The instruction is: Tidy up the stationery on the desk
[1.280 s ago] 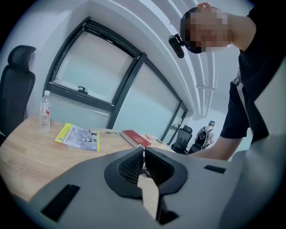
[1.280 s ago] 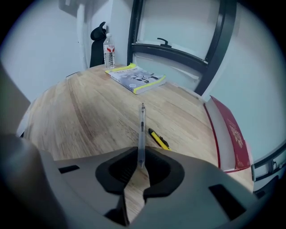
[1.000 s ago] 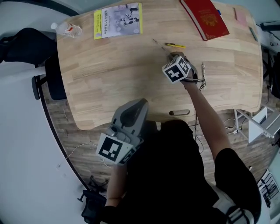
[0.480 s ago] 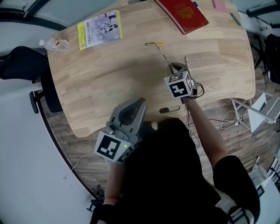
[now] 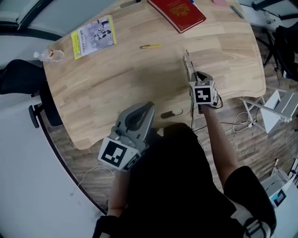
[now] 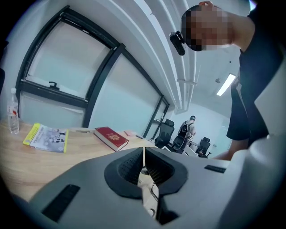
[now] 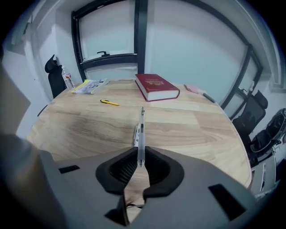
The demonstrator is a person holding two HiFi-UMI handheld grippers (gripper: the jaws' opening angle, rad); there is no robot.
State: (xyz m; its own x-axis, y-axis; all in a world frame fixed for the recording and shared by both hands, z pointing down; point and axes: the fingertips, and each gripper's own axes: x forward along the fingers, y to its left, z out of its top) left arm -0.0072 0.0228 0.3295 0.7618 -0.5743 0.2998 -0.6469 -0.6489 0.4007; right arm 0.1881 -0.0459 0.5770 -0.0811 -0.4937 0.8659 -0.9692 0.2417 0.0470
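A clear pen (image 7: 141,134) sticks out forward from my right gripper (image 7: 141,166), which is shut on its rear end just above the wooden desk (image 5: 116,88). In the head view that right gripper (image 5: 195,76) hangs over the desk's near right part, with the pen (image 5: 187,65) pointing away from me. A yellow pen (image 5: 150,46) lies alone farther back, seen also as the yellow pen (image 7: 109,102) left of the held one. My left gripper (image 5: 135,118) is at the desk's near edge, and the left gripper (image 6: 144,162) is shut with nothing in it.
A red book (image 5: 177,13) lies at the back, with pink notes (image 7: 193,88) and a green pen (image 5: 237,11) to its right. A yellow-edged booklet (image 5: 93,36) and a water bottle (image 5: 49,55) sit at the far left. Office chairs (image 6: 172,134) stand beyond the desk.
My right gripper has drawn back from beside the yellow pen toward the desk's near right edge, carrying the clear pen. The left gripper has stayed at the near edge.
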